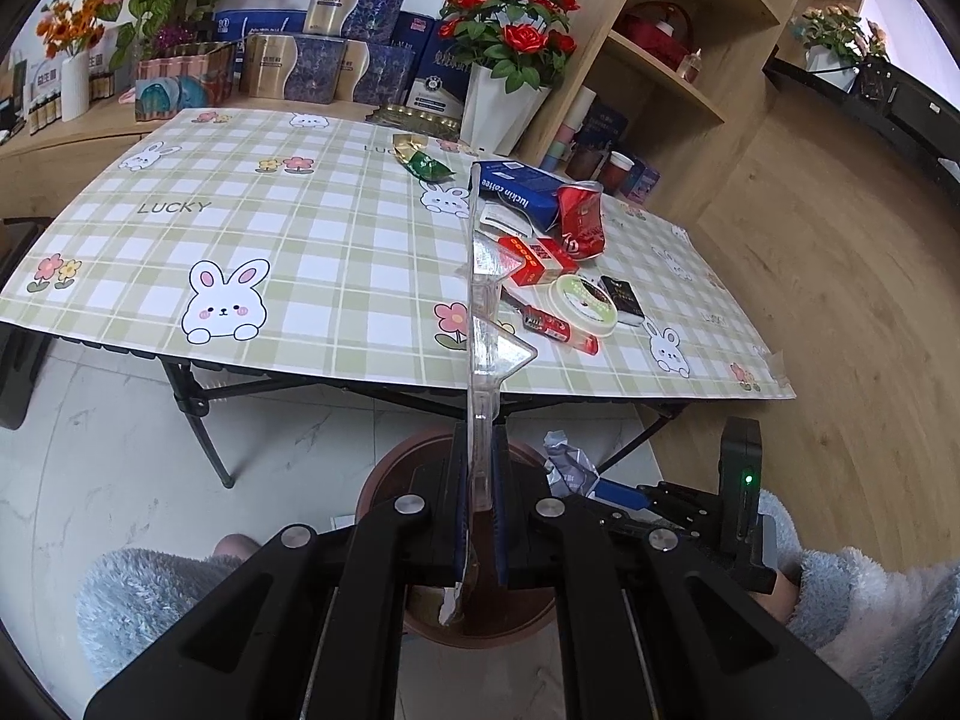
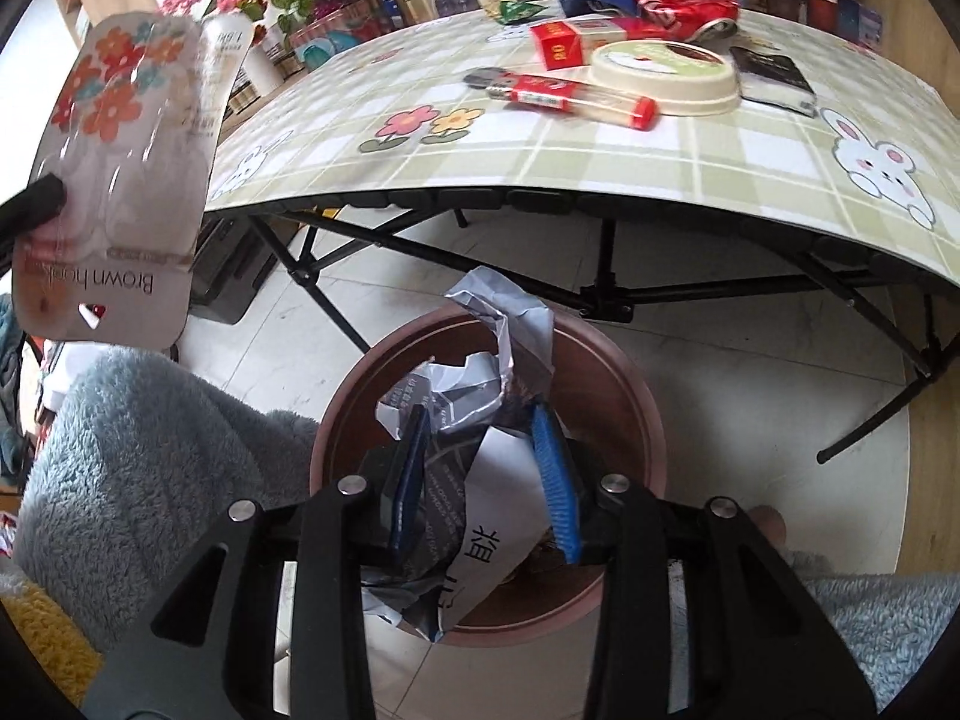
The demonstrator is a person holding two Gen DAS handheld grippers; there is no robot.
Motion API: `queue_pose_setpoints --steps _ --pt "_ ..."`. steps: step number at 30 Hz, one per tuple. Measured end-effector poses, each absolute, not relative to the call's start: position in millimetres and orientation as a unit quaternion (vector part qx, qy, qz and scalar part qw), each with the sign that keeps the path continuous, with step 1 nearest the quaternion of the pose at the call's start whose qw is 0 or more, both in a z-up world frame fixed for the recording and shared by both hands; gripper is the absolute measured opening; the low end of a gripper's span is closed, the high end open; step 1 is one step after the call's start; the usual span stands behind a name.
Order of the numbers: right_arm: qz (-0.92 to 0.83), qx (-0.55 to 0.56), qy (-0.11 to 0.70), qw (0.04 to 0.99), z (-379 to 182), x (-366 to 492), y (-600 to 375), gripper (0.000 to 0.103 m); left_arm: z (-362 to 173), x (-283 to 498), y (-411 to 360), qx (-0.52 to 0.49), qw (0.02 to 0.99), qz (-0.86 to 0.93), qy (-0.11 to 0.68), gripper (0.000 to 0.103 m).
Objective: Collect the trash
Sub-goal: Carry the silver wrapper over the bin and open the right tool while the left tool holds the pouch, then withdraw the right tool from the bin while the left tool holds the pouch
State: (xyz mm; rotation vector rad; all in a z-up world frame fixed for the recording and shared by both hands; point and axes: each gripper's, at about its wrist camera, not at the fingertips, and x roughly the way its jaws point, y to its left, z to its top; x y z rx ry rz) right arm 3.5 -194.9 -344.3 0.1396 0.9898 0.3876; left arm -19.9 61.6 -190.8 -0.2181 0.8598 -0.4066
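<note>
While edge-on in left claw [image 1: 477,516], blister pack [image 1: 483,324] lengthwise toward table [image 1: 300,252].

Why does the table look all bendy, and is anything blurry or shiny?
Left wrist view: the wide lens bows the table edge and darkens the corners; the clear plastic pack shows edge-on, with small glints. Right wrist view: the table edge arches the same way; the flowery pack at the left looks soft and has pale glare streaks; the crumpled paper over the brown bin is sharp.
</note>
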Motion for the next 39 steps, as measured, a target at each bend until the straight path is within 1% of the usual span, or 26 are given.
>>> queue_pose_setpoints --steps 3,5,7,9,10,11,12,14,16,19,28,39 --pt "0.182 0.078 0.468 0.861 -344 3 -200 0.04 -194 -20 59 -0.101 0.882 -0.197 0.416 0.007" --pt "0.18 0.085 0.464 0.863 -343 2 -203 0.043 -194 -20 57 -0.1 0.881 -0.198 0.418 0.007" --pt "0.176 0.092 0.459 0.866 -341 1 -207 0.051 -196 -20 56 -0.1 0.88 -0.199 0.419 0.007" --pt "0.174 0.098 0.455 0.868 -340 0 -210 0.056 -197 -20 55 -0.1 0.879 -0.2 0.42 0.007" --pt "0.173 0.098 0.453 0.869 -339 -1 -211 0.062 -198 -20 55 -0.1 0.879 -0.201 0.421 0.007" --pt "0.171 0.098 0.451 0.871 -338 -1 -212 0.065 -200 -20 55 -0.099 0.878 -0.202 0.422 0.007" --pt "0.17 0.098 0.448 0.872 -336 -2 -212 0.07 -201 -20 55 -0.099 0.878 -0.203 0.423 0.007" --pt "0.166 0.095 0.444 0.875 -334 -4 -212 0.077 -203 -21 55 -0.099 0.877 -0.204 0.424 0.007" --pt "0.158 0.092 0.432 0.883 -328 -6 -213 0.091 -205 -21 54 -0.095 0.876 -0.206 0.425 0.007" --pt "0.138 0.085 0.411 0.897 -316 -9 -216 0.097 -208 -21 53 -0.09 0.875 -0.209 0.427 0.007" --pt "0.1 0.041 0.343 0.933 -272 -21 -226 0.097 -214 -19 49 -0.079 0.873 -0.217 0.43 0.007" --pt "0.093 0.048 0.314 0.944 -249 -22 -236 0.097 -219 -19 40 -0.057 0.869 -0.227 0.437 0.007"
